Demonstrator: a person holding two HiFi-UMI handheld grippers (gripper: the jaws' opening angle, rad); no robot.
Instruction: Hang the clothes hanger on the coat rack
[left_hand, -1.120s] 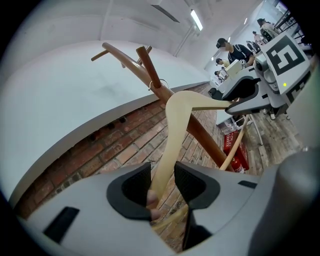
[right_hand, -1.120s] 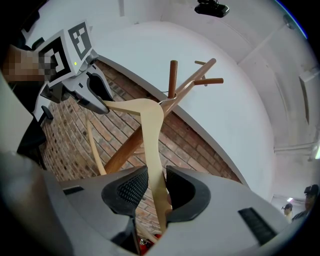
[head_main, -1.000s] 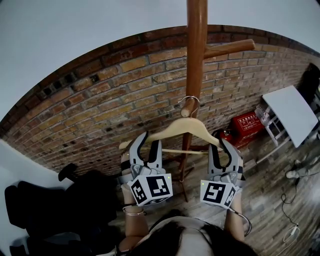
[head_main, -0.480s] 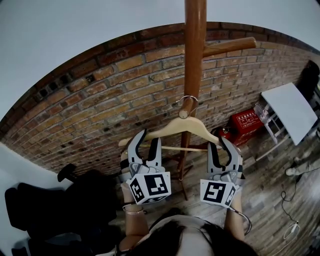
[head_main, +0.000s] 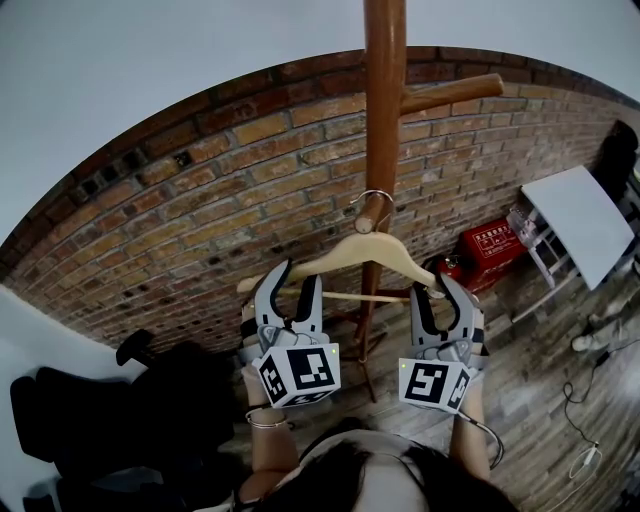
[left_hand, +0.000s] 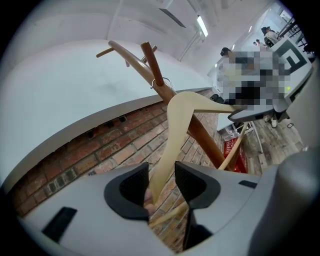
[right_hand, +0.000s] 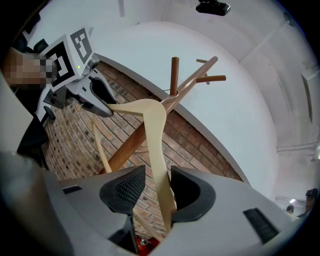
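A pale wooden hanger (head_main: 365, 250) hangs by its metal hook (head_main: 376, 194) on a lower peg (head_main: 372, 216) of the brown coat rack (head_main: 388, 100). My left gripper (head_main: 297, 278) stands round the hanger's left end. In the left gripper view the arm (left_hand: 180, 110) lies against one pad and a gap shows at the other, so the left gripper (left_hand: 161, 172) is open. My right gripper (head_main: 437, 290) is at the right end, its jaws opening. The arm (right_hand: 155, 120) rests by one pad of the right gripper (right_hand: 157, 175), clear of the other.
A brick wall (head_main: 200, 200) runs behind the rack. A red box (head_main: 490, 250) and a white table (head_main: 585, 225) stand at the right, with cables (head_main: 585, 440) on the wooden floor. Dark chairs or bags (head_main: 100, 410) fill the lower left.
The right gripper's jaws have spread apart off the hanger's right end. The hanger stays on the peg and both hands keep their places.
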